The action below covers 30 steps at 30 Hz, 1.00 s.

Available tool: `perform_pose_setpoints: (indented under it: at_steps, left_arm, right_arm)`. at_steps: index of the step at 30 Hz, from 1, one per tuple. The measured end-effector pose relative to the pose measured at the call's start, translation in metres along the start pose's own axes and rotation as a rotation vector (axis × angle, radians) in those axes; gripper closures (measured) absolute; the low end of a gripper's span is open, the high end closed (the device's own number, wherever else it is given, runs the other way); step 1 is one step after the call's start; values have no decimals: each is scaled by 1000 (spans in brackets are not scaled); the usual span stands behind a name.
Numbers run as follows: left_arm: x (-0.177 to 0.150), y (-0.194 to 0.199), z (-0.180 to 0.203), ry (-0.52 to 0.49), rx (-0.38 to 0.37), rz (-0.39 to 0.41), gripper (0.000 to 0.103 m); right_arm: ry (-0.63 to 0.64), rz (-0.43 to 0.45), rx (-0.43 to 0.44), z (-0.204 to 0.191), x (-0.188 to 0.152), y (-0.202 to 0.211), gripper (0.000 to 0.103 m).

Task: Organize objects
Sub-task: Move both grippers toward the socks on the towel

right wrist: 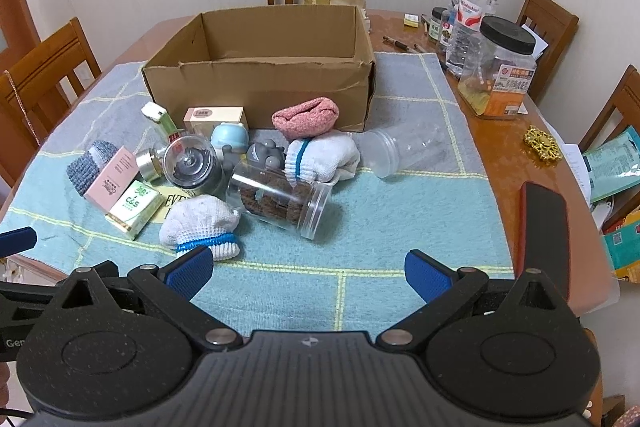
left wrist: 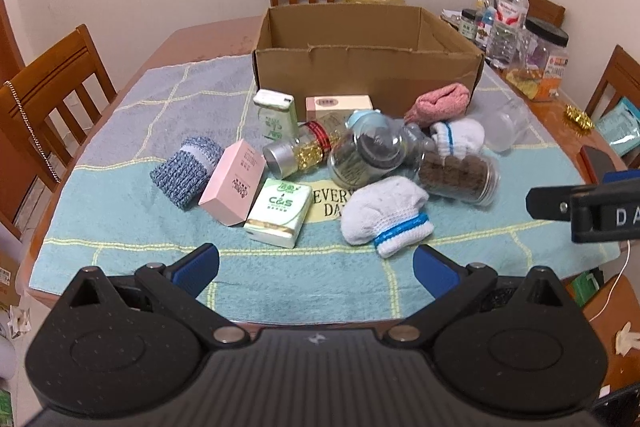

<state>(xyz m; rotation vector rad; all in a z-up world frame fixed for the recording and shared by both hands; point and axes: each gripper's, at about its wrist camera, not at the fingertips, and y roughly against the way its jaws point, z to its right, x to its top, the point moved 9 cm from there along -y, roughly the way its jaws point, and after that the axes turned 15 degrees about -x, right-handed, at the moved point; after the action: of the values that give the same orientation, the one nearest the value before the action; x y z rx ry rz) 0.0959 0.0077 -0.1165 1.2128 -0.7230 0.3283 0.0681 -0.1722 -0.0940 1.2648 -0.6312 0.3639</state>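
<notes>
towel-covered table [left wrist: 120, 211] (cluttered): both grippers, left gripper [left wrist: 316, 269], right gripper [right wrist: 308, 273], gape empty.

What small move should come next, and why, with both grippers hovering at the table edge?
Probably ease the right gripper forward and down over the white knitted sock with the blue band. It lies nearest, just ahead of the open fingers, soft and apart from the clear jars. The brown cardboard box behind the pile looks empty, and both grippers hold nothing.
</notes>
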Motion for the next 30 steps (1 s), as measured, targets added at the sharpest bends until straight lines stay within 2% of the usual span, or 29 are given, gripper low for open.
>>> perform_pose_setpoints:
  at_steps: [19, 23, 30]
  left_arm:
    - [-4, -29, -62, -65, -28, -61, 1]
    - [-3, -33, -81, -92, -28, -71, 1]
    - [0, -42, -114, -125, -44, -86, 1]
  right_arm:
    - [68, 10, 34, -56, -6, -28, 0]
    - [51, -23, 50, -73, -9, -36, 0]
    - [30, -78, 23, -104, -19, -57, 0]
